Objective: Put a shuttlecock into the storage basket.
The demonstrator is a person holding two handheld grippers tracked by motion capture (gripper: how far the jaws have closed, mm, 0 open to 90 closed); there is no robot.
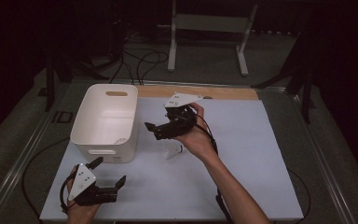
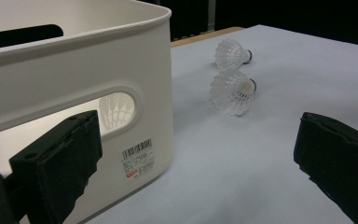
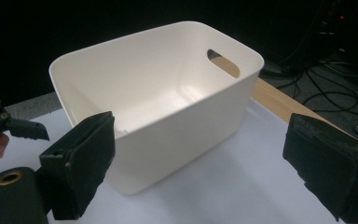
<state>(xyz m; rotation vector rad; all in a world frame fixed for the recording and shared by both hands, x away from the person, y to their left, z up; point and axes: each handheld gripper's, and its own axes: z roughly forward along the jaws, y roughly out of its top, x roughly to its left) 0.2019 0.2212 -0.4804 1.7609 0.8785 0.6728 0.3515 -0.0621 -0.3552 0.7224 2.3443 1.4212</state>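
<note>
Shuttlecocks into the bin, one drop done!
My right jaws (image 1: 154, 131) gape empty beside the bin (image 1: 103, 122); next shuttlecock (image 1: 174, 151) lies at five o'clock. Left jaws (image 1: 109, 171) apart, idle.

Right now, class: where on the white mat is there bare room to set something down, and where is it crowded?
Free: the mat right of the right tongs, and its front strip. Crowded: around the white bin and the shuttlecocks beside it.
</note>
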